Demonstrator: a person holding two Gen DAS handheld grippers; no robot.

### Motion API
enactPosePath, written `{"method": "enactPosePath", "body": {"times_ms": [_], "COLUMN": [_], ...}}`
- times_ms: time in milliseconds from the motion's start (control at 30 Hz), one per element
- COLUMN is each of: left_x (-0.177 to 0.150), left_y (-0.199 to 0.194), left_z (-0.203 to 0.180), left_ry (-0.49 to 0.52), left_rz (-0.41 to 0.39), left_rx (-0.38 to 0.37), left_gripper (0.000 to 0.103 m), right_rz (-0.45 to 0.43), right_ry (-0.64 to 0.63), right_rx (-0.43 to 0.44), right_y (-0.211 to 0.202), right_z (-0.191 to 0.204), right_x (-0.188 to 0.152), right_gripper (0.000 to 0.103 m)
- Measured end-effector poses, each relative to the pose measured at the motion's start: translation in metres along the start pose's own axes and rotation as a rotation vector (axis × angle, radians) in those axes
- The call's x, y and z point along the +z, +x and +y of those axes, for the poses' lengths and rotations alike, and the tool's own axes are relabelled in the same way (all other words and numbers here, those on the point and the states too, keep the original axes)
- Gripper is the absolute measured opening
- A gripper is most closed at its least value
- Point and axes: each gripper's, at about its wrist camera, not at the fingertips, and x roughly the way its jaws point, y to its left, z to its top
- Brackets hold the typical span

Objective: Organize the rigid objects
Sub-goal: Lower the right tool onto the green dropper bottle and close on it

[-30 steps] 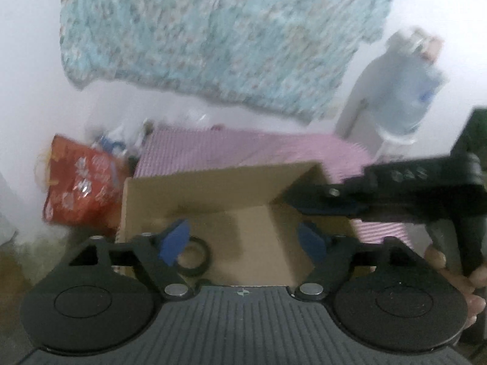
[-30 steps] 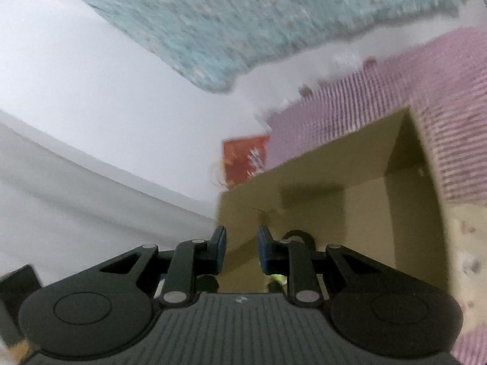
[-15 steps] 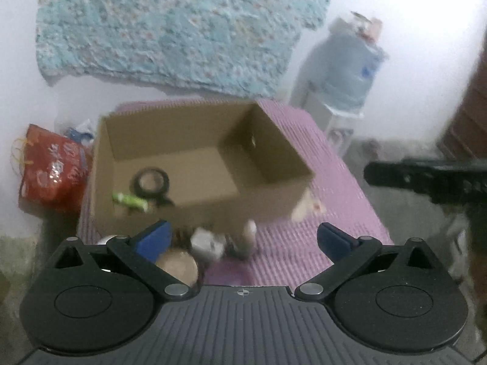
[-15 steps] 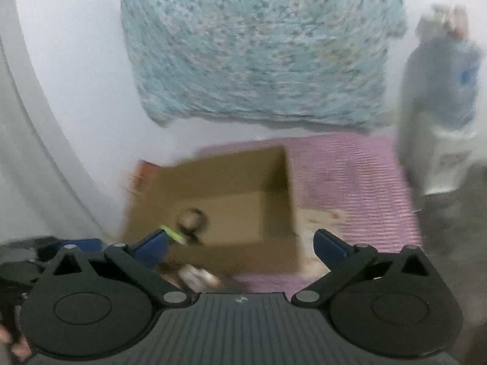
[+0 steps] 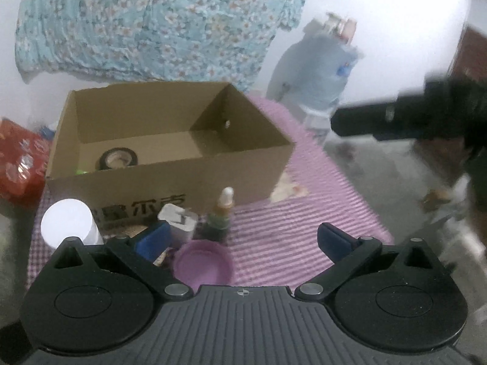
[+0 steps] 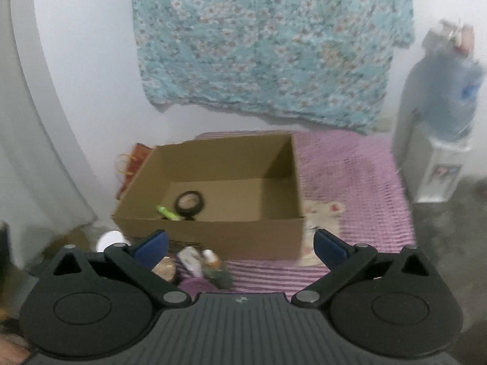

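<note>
An open cardboard box [image 5: 182, 179] stands on a pink checked tablecloth [image 5: 289, 231]. Inside it lie a black tape roll [image 5: 118, 158] and a green marker [image 6: 167, 213]. On the cloth before the box stand a white cup [image 5: 68, 222], a small white block [image 5: 176, 217], a dropper bottle [image 5: 220, 214] and a purple lid [image 5: 202, 263]. My left gripper [image 5: 242, 238] hovers open above the lid and bottle, holding nothing. My right gripper [image 6: 241, 245] is open and empty, back from the box's front wall [image 6: 213, 237]. The same small items [image 6: 201, 266] sit low between its fingers.
A floral cloth [image 6: 274, 45] hangs on the white wall behind. A water dispenser with its bottle [image 6: 438, 115] stands right of the table. A red bag [image 5: 18, 161] sits left of the box. The right tool's black body [image 5: 395, 115] crosses the left wrist view.
Both grippers have drawn back from over the box. The right jaws went from nearly shut to wide open, and the left jaws widened. A green marker now lies beside the tape roll.
</note>
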Motion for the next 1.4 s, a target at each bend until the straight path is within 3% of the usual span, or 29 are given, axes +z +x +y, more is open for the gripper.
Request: {"method": "enactPosePath", "body": {"times_ms": [100, 233, 367, 500, 833, 967, 1400], "left_x": [-0.005, -0.011, -0.013, -0.013, -0.016, -0.021, -0.016], "left_y": [0.024, 0.042, 0.057, 0.069, 0.071, 0.072, 0.077], "left_z": [-0.011, -0.016, -0.013, -0.013, -0.022, -0.025, -0.035], "left_ry": [0.074, 0.133, 0.155, 0.196, 0.275, 0.295, 0.330], "left_rz": [0.004, -0.003, 0.006, 0.015, -0.005, 0.010, 0.012], "left_rx": [0.075, 0.112, 0.139, 0.155, 0.195, 0.200, 0.212], "left_gripper": [0.102, 0.093, 0.073, 0.061, 0.050, 0.036, 0.032], "right_rz": [0.052, 0.135, 0.190, 0.228, 0.272, 0.276, 0.284], "right_ry": [0.002, -0.037, -0.043, -0.052, -0.075, -0.075, -0.068], "right_rx": [0.045, 0.067, 0.098, 0.132, 0.170, 0.180, 0.181], "right_y": [0.021, 0.058, 0.088, 0.109, 0.127, 0.126, 0.124], "right_z": [0.003, 0.010, 0.010, 0.010, 0.010, 0.009, 0.008], "right_x": [-0.004, -0.010, -0.015, -0.017, -0.017, -0.016, -0.017], "right_gripper": [0.100, 0.075, 0.064, 0.055, 0.030, 0.022, 0.019]}}
